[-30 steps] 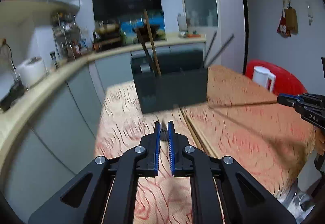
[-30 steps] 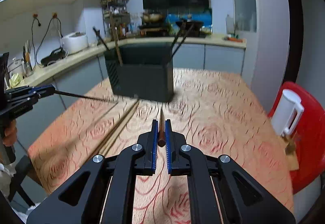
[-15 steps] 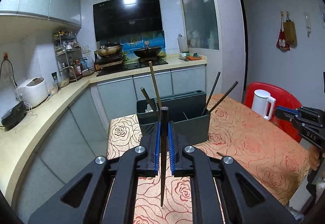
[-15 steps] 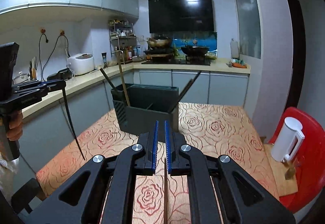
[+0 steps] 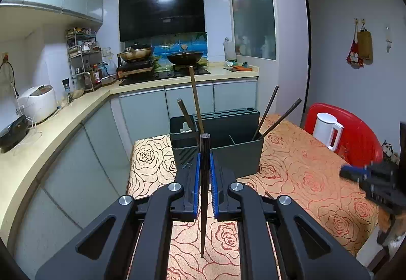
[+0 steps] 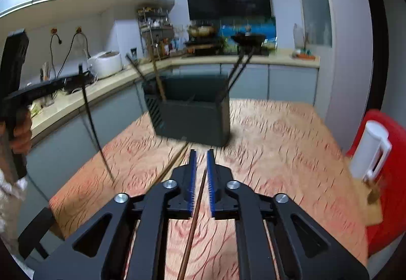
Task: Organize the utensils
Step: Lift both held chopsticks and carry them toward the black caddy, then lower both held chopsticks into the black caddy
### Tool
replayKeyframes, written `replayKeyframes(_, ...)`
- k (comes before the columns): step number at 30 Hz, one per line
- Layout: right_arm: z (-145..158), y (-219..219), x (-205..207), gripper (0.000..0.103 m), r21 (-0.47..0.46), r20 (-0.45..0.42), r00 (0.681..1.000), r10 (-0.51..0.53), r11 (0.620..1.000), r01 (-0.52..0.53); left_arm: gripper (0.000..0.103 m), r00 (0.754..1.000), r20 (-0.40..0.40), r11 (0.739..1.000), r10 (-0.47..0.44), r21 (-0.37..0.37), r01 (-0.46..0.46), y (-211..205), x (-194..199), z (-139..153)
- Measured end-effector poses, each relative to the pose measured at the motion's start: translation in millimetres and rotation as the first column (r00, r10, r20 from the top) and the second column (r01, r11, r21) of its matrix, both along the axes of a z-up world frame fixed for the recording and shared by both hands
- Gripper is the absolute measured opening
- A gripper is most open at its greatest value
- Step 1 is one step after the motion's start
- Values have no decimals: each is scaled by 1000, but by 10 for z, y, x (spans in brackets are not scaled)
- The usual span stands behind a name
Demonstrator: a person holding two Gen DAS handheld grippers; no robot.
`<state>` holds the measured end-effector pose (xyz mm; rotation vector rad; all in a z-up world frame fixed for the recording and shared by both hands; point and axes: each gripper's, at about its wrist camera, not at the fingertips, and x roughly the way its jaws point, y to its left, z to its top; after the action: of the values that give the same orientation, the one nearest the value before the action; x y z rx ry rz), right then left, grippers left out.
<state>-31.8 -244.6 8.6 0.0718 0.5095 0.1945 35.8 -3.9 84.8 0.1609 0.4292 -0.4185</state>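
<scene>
left wrist view: left gripper (image 5: 205, 173) stood lifted clear of the table (image 5: 304, 178), where a second ago was low over the cloth. pads closed tight on a dark chopstick (image 5: 203, 216), now hanging straight down with its tip above the cloth and not touching it. grey holder (image 5: 236, 160) stood just behind, four sticks already leaning in its end compartments. meant, in my judgement, pick-up done and only the drop into the holder left.

right wrist view (blurred by motion): right gripper (image 6: 200, 173) was opening its jaws, after being pinched a second ago. brown chopstick (image 6: 192, 224) was between the pads, slanting down toward the camera, with a gap seen beside it, so looked loose and not pressed. could slip out before reaching the holder. two more sticks (image 6: 175, 163) lay on the cloth, to be collected later.
</scene>
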Motion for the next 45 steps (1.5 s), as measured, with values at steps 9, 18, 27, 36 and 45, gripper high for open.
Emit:
replayKeyframes(9, -617, 150, -415, 49, -13, -152, 988, 0, 1000, -2, 7, 1000, 1, 1000, 2, 3, -2, 35, -30, -24)
replayKeyframes(18, -1016, 339, -676, 30, -54, -252, 967, 35, 997, -50, 7, 1000, 2, 1000, 2, -3, -2, 44, -28, -22)
replayKeyframes(27, -1136, 454, -736, 10, -131, -233, 972, -2, 991, -29, 7, 1000, 5, 1000, 7, -11, -7, 47, -60, -26)
replayKeyframes(36, -946, 215, -588, 8, -62, -251, 968, -16, 998, 1, 7, 1000, 2, 1000, 10, -15, -10, 57, -55, -22)
replayKeyframes(45, -174, -144, -395, 7, 27, -102, 994, -33, 999, 36, 7, 1000, 4, 1000, 9, -15, -9, 60, -54, -22)
